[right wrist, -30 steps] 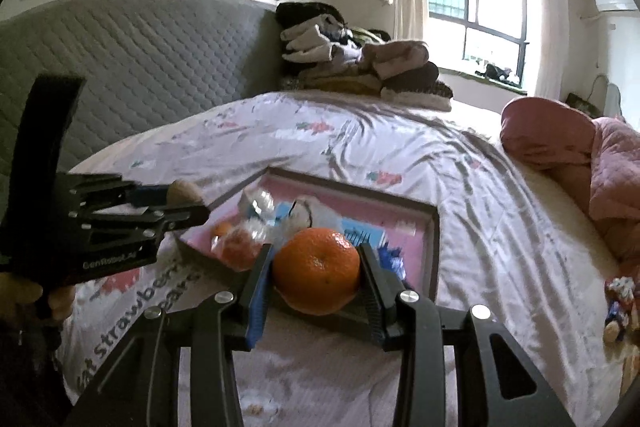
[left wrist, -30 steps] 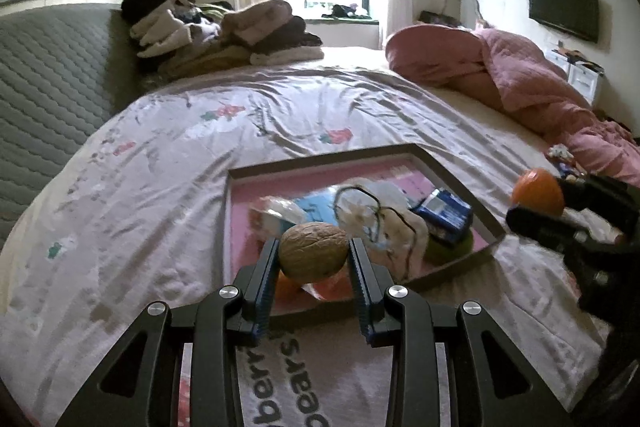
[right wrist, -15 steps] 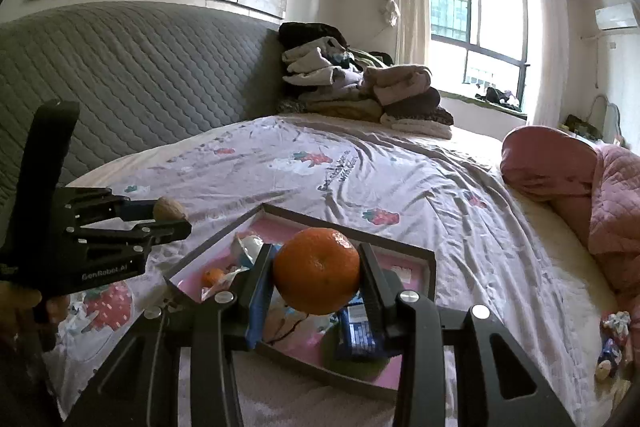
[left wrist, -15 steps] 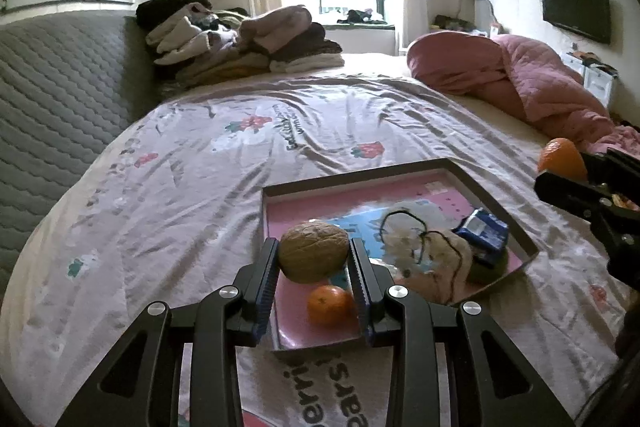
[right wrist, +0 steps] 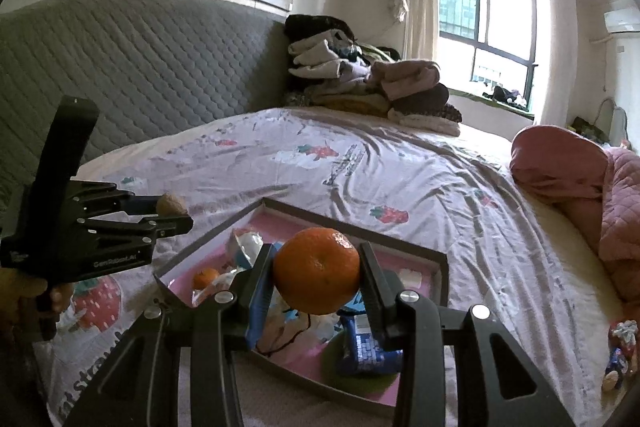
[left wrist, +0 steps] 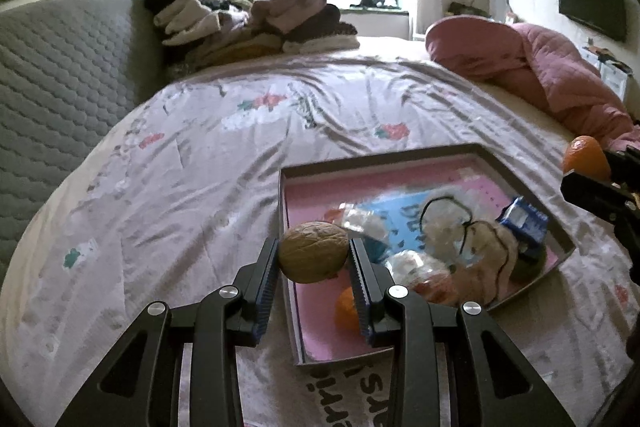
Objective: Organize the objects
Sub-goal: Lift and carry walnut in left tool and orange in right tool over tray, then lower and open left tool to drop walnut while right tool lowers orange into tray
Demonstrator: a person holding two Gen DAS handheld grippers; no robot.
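While we hold both pieces up over the bed, prob. to carry them, left gripper (left wrist: pixel 313 259) jaws pinch the walnut (left wrist: pixel 313 251) above the tray (left wrist: pixel 524 183) edge & right gripper (right wrist: pixel 316 273) jaws clamp the orange (right wrist: pixel 317 270) w/ tray below.

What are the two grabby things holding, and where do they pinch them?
Left hand-held gripper pinches a walnut across its sides. Right hand-held gripper pinches an orange across its middle.
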